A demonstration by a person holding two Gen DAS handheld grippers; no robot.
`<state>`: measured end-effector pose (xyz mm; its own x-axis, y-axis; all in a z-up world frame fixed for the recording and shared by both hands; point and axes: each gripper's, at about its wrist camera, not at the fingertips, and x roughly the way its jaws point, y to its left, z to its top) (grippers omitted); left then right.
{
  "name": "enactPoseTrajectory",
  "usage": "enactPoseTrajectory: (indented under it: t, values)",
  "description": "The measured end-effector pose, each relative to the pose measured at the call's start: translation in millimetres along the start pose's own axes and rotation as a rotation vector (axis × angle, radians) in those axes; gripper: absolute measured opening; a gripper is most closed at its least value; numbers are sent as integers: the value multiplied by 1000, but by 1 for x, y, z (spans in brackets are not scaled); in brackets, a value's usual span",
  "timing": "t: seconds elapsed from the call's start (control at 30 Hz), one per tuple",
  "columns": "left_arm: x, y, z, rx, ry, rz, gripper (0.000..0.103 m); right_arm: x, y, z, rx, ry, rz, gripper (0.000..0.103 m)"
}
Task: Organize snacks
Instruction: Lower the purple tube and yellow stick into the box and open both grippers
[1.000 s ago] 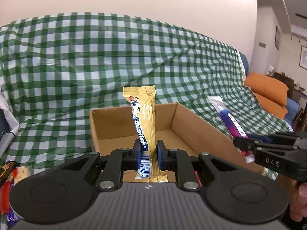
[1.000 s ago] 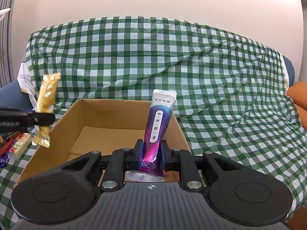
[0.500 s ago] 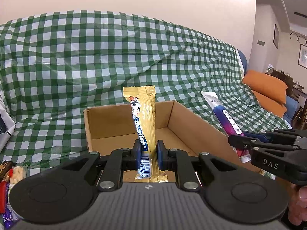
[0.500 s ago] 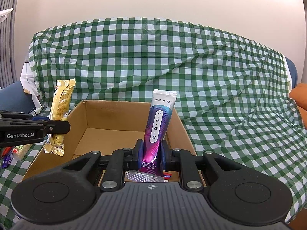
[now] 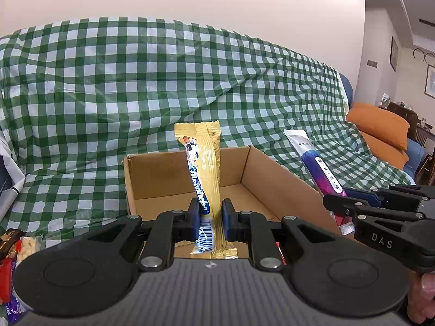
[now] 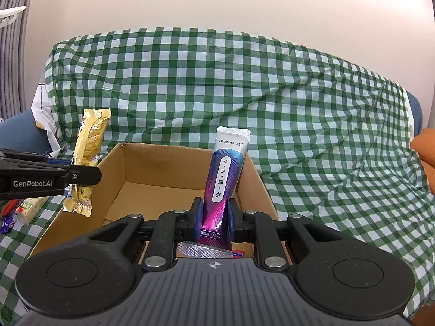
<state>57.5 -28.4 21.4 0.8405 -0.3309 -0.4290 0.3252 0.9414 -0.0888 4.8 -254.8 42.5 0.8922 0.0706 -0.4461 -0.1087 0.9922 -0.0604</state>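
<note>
Two tongs, each clamped on one snack. The left tongs (image 5: 210, 214) pinch a gold bar (image 5: 204, 174) low on its wrapper, so the bar stands upright with a cartoon cow and blue lettering facing the camera and a barcode at the bottom end. The right tongs (image 6: 215, 216) are closed on a purple sachet (image 6: 224, 179) near its base; it leans slightly right, white at the top, shading through blue to magenta, with a white strip of characters down the middle (its crimped silver seal pokes out below the pads).

Both snacks hang over an open cardboard box (image 6: 152, 168), the bar at the left wall, the sachet toward the right. The box sits on a sofa under a green checked cloth (image 6: 299, 108). More snacks (image 5: 11, 255) lie heaped on the cloth left of the box.
</note>
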Motion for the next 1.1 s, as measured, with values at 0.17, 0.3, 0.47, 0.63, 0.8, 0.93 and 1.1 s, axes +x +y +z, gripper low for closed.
enactPoseTrajectory:
  t: [0.17, 0.3, 0.47, 0.63, 0.8, 0.93, 1.1]
  values:
    - [0, 0, 1, -1, -3, -3, 18, 0, -1, 1, -14, -8, 4, 20]
    - [-2, -1, 1, -1, -5, -4, 18, 0, -1, 1, -19, -14, 5, 20]
    - [-2, 0, 1, -4, -10, -5, 18, -1, -1, 0, -24, -20, 5, 20]
    - [-2, 0, 1, -5, -7, -7, 18, -1, -1, 0, -29, -21, 5, 20]
    - [1, -2, 0, 9, 19, 10, 41, 9, 2, -3, -60, 43, -28, 47]
    - [-2, 1, -1, 11, 5, 25, 41, 9, 2, 0, -31, 41, -11, 52]
    - [-8, 7, -5, 44, -20, 80, 25, 11, 7, 1, -9, 52, 11, 53]
